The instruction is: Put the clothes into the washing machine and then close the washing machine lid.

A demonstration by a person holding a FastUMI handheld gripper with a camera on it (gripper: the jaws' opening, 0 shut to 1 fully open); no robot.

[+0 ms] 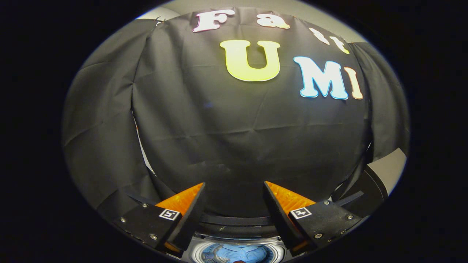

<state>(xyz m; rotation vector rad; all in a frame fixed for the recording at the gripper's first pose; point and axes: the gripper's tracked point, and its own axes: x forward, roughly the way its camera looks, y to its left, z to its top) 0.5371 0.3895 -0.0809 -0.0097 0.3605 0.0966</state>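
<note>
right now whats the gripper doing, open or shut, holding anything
gripper: open, fingers spread apart, nothing between them, above the washing machine with blue clothes inside.

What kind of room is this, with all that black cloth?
Probably a small recording booth set up for laundry. Black cloth hangs as its wall, and below the open gripper sits a top-loading washing machine with blue clothes in its drum. The fingers hold nothing.

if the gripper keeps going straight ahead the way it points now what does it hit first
Probably the black cloth wall. The gripper has its fingers open with nothing between them; the washing machine lies below that line. Depth is unclear.
</note>
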